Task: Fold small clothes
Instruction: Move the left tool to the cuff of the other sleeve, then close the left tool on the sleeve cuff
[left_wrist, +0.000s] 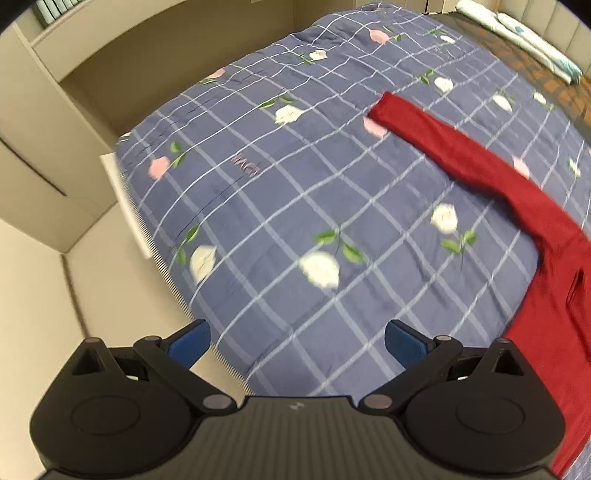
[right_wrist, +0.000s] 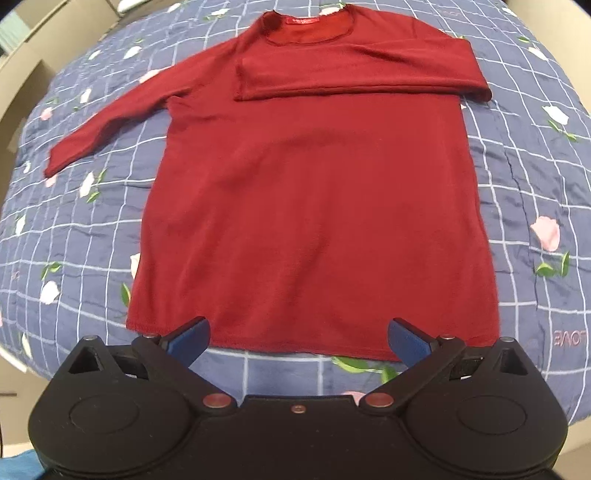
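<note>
A dark red long-sleeved shirt (right_wrist: 314, 192) lies flat on the bed, neckline at the far end. Its right sleeve (right_wrist: 354, 77) is folded across the chest; its left sleeve (right_wrist: 110, 114) stretches out to the left. My right gripper (right_wrist: 298, 338) hovers open over the shirt's near hem, nothing between its blue pads. In the left wrist view the outstretched sleeve (left_wrist: 443, 147) and part of the shirt body (left_wrist: 554, 332) show at the right. My left gripper (left_wrist: 297, 341) is open above the bare quilt, left of the shirt.
A blue checked quilt (left_wrist: 277, 184) with white and pink flowers covers the bed. The bed's left edge (left_wrist: 129, 206) drops to a beige floor beside beige cabinets (left_wrist: 44, 129). A pillow (left_wrist: 524, 37) lies at the head of the bed.
</note>
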